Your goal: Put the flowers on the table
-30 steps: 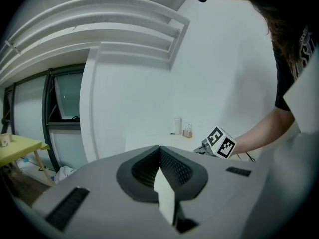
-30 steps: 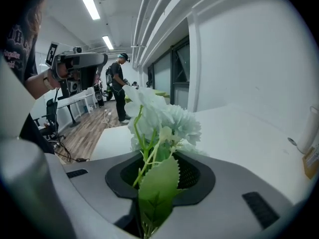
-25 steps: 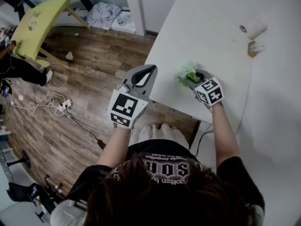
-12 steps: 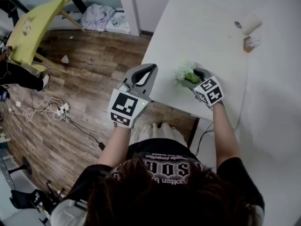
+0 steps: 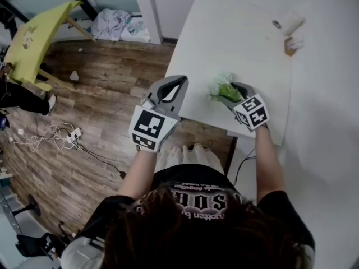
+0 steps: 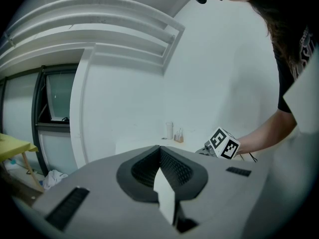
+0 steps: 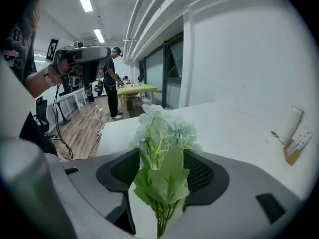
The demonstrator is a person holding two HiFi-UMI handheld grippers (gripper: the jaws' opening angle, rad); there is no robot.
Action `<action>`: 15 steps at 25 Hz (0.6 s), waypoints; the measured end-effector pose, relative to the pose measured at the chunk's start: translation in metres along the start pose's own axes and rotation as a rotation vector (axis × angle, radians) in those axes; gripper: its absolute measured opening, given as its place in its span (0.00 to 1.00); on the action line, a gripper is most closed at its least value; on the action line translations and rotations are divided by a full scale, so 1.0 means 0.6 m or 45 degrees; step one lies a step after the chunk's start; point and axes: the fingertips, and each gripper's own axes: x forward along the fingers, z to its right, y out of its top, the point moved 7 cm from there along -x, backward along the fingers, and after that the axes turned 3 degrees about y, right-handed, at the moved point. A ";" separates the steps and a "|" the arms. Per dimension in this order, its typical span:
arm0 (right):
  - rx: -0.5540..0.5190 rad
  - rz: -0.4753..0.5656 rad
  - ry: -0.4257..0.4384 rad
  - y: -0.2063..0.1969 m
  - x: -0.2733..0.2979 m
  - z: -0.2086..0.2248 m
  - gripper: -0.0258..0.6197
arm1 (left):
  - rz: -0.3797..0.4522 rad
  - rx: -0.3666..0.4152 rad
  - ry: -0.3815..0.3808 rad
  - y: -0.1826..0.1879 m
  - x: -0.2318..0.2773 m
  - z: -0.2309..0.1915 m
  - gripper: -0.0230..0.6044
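A white rectangular table (image 5: 241, 43) fills the upper right of the head view, next to a brown wood-plank floor (image 5: 95, 111). A yellow-green table (image 5: 33, 38) stands tilted at the far left. A heap of crumpled pale cloth (image 5: 115, 24) lies by the wall, and a tangle of white cables (image 5: 56, 133) lies on the planks.

The right gripper (image 5: 230, 92) is over the white table, close to its near edge. Its jaws are opening. The small bunch of artificial flowers (image 5: 222, 86), pale white-green blossoms above jagged green leaves, stands between them. In the right gripper view the stems rise from the gap between the jaws, with a gap beside them on the left.

The left gripper (image 5: 178, 82) hangs over the floor, just beside the table's edge and near the flowers. Its jaws are pressed together with nothing between them.

At the far side of the table lie a white paper roll (image 5: 289, 22) and, near it, a small brown-and-white object (image 5: 291, 42)
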 end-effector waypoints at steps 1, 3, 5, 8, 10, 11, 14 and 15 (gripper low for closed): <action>0.005 0.007 -0.006 -0.002 -0.005 -0.002 0.46 | 0.002 0.001 -0.005 0.001 0.000 0.003 0.04; 0.012 0.029 -0.022 -0.002 -0.017 -0.006 0.46 | 0.008 0.004 -0.013 0.002 0.000 0.009 0.04; 0.015 0.066 -0.048 0.004 -0.033 -0.009 0.46 | 0.012 0.005 -0.022 0.004 -0.001 0.014 0.04; 0.033 0.143 -0.096 0.020 -0.061 -0.017 0.46 | 0.015 0.008 -0.038 0.004 -0.004 0.021 0.04; 0.076 0.213 -0.129 0.034 -0.082 -0.023 0.46 | 0.022 0.011 -0.049 0.005 -0.007 0.025 0.04; 0.102 0.251 -0.145 0.042 -0.094 -0.026 0.46 | 0.026 0.012 -0.055 0.006 -0.008 0.028 0.04; 0.137 0.334 -0.202 0.063 -0.129 -0.039 0.46 | 0.037 0.019 -0.082 0.012 -0.014 0.037 0.04; 0.136 0.349 -0.220 0.067 -0.140 -0.045 0.46 | 0.039 0.021 -0.092 0.012 -0.016 0.040 0.04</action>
